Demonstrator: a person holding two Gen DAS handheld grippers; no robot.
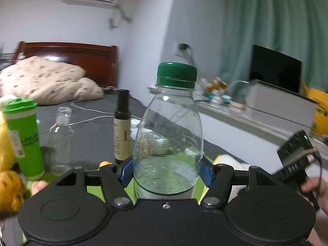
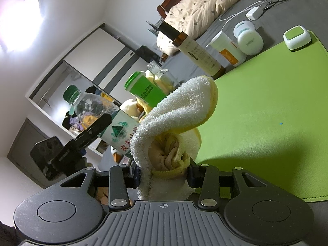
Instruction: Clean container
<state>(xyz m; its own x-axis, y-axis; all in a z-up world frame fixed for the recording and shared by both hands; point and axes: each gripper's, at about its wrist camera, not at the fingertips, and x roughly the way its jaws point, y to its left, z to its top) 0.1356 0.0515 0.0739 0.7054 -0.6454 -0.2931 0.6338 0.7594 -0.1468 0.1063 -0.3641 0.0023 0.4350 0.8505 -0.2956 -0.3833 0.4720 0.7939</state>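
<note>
Centre frame in the left view, the left gripper [image 1: 166, 174] clamps a clear bottle [image 1: 168, 131], its base hidden behind the housing; the right gripper [image 2: 164, 176] pinches a bunched towel [image 2: 176, 119] hiding its pads

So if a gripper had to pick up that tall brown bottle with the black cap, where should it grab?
Probably the brown bottle is best gripped around its straight labelled body, from the front, level. It stands upright and slim; the clear glass bottle stands to its left.
</note>
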